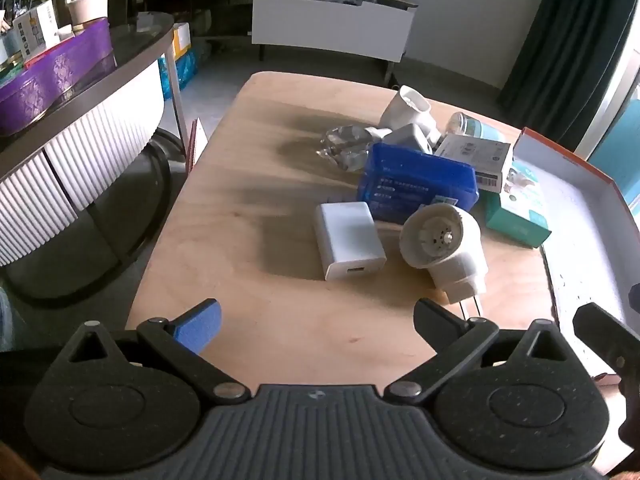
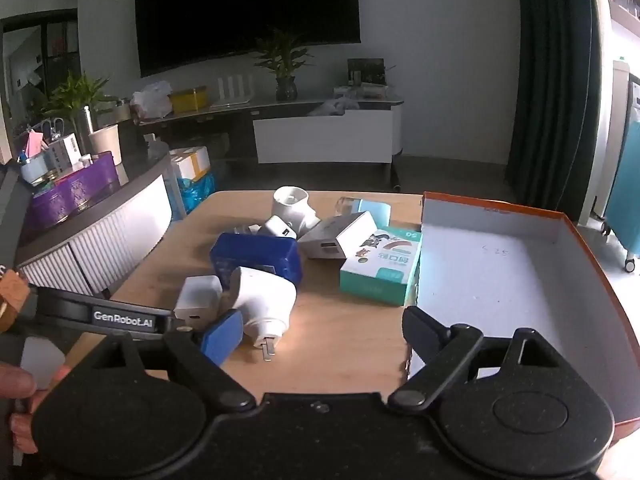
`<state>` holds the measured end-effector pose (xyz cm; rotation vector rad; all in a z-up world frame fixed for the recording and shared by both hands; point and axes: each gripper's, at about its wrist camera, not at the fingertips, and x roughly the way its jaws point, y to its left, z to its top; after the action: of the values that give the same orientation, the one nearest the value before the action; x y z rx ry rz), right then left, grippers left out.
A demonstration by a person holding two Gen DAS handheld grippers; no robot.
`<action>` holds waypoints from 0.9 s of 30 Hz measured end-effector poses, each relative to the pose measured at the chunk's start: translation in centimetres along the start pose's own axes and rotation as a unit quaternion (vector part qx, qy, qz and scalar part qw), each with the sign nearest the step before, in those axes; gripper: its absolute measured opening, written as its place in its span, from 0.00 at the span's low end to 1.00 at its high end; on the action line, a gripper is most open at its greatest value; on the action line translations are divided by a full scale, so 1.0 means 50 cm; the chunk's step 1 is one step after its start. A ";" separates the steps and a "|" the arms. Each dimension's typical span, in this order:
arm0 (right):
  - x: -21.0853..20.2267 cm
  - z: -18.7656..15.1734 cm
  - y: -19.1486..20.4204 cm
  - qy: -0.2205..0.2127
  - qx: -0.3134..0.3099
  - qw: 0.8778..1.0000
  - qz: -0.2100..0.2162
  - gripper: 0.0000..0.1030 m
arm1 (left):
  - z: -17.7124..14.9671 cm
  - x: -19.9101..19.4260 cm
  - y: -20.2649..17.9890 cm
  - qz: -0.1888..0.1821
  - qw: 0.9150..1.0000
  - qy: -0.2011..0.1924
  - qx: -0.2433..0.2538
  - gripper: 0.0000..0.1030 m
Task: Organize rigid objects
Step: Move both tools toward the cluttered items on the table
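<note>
A heap of small objects lies on the wooden table [image 1: 240,240]. Nearest are a white charger block [image 1: 348,238] and a white round plug-in device [image 1: 442,248] with metal prongs. Behind them sit a blue pack [image 1: 416,184], a white box [image 1: 476,154], a teal box [image 1: 520,210], a crumpled clear wrapper [image 1: 346,146] and another white plug-in device [image 1: 410,110]. My left gripper [image 1: 318,316] hangs open over the near table edge, short of the charger. My right gripper [image 2: 322,334] is open too, nothing between its fingers, with the round device [image 2: 262,298] just ahead-left and the teal box [image 2: 380,270] beyond.
An orange-rimmed white box lid [image 2: 500,272] lies open at the table's right side. A dark curved counter [image 1: 80,92] with a purple box [image 1: 52,76] stands to the left. A low TV cabinet [image 2: 324,136] is at the back. A hand [image 2: 16,392] shows at the left edge.
</note>
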<state>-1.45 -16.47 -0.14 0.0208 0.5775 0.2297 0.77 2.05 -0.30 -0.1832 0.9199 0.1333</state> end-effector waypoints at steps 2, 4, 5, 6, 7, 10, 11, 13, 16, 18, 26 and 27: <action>0.006 0.001 0.000 0.002 0.001 1.000 0.001 0.99 | 0.002 0.001 0.000 0.003 1.000 -0.002 -0.001 1.00; 0.008 0.000 -0.001 0.005 0.005 1.000 0.003 0.99 | 0.002 0.002 0.002 0.001 1.000 -0.001 0.000 1.00; 0.009 0.000 -0.001 0.007 0.004 1.000 0.003 0.99 | 0.003 0.004 0.000 0.003 1.000 -0.001 0.001 1.00; 0.010 0.001 0.000 0.009 0.004 1.000 0.003 0.99 | 0.004 0.005 -0.001 0.004 1.000 0.000 0.002 1.00; 0.011 0.001 0.000 0.010 0.004 1.000 0.004 0.99 | 0.004 0.006 -0.001 0.004 1.000 0.000 0.003 1.00; 0.014 0.001 0.001 0.012 0.006 1.000 0.003 0.99 | 0.006 0.008 -0.002 0.002 1.000 0.000 0.004 1.00; 0.015 0.001 0.000 0.013 0.008 1.000 0.004 0.99 | 0.007 0.008 -0.002 0.001 1.000 0.000 0.004 1.00; 0.016 0.002 0.000 0.014 0.009 1.000 0.005 0.99 | 0.008 0.009 -0.005 0.002 1.000 -0.001 0.005 1.00; 0.018 0.002 0.002 0.015 0.009 1.000 0.006 0.99 | 0.010 0.011 -0.010 0.002 1.000 -0.002 0.005 1.00; 0.018 0.003 0.004 0.017 0.010 1.000 0.006 0.99 | 0.010 0.012 -0.010 0.002 1.000 -0.001 0.005 1.00; 0.027 0.006 0.006 0.027 0.011 0.999 0.013 0.99 | 0.012 0.016 -0.006 0.004 1.000 0.000 0.001 1.00; 0.028 0.006 0.006 0.028 0.012 0.999 0.014 0.99 | 0.012 0.016 -0.004 0.003 1.000 0.000 0.001 1.00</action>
<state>-0.22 -15.85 -0.61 0.0463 0.6364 0.2519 1.76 2.03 -0.58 -0.1789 0.9205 0.1377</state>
